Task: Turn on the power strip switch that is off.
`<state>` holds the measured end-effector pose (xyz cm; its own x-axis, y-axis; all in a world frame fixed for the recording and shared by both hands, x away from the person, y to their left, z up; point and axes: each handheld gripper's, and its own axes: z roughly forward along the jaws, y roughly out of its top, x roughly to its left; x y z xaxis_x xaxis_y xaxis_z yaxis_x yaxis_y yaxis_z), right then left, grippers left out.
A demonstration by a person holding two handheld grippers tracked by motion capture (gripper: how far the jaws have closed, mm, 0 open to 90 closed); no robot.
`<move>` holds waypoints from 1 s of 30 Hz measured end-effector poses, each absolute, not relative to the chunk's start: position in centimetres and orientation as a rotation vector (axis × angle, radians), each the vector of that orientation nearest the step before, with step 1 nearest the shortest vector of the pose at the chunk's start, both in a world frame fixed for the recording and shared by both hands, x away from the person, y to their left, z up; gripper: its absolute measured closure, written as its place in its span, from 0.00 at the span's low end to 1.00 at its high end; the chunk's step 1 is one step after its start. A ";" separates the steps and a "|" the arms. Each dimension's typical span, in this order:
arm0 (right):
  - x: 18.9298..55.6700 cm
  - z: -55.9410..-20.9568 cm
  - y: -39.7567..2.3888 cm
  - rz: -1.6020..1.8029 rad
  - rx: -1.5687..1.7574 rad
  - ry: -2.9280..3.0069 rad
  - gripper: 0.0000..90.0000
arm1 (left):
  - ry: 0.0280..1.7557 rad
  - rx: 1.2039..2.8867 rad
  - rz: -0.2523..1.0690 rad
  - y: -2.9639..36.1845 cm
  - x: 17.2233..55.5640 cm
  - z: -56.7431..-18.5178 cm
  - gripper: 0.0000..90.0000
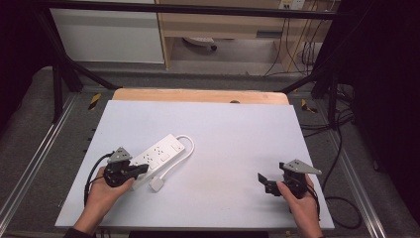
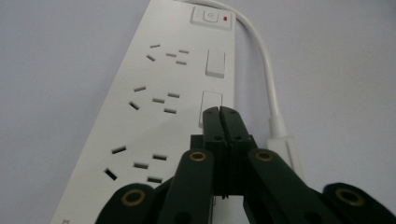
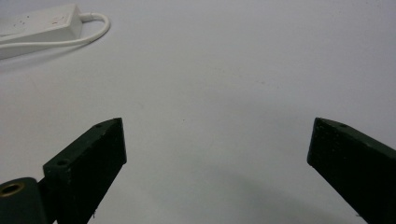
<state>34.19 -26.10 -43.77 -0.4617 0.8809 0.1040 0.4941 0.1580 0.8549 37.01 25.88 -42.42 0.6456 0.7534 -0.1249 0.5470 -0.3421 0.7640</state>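
lab: black frame rig (image 1: 59, 84), floor cables (image 1: 341, 198), bare white table (image 1: 237, 139).

Power strip (image 1: 157, 154) white all over, dark socket slots, tiny red dot by switch at far end. Cord (image 1: 184, 148) and plug (image 1: 157, 184) white too. Tabletop (image 1: 223, 148) pale grey, light wood strip along far edge. Both grippers, left gripper (image 1: 143, 168) and right gripper (image 1: 263, 181), black with grey top plates, brass-coloured rivets.

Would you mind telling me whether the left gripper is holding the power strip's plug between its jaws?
No, the left gripper has its jaws shut together on nothing, over the power strip, with the plug lying beside them.
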 end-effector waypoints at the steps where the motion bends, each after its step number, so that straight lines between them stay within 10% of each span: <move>1: 34.2 -43.8 -26.1 1.235 1.306 2.021 0.05 | 1.012 2.044 0.315 25.9 37.0 -42.5 1.00; 30: 34.2 -43.8 -26.1 1.231 1.306 2.020 0.05 | 1.014 2.067 0.311 25.9 37.2 -42.8 1.00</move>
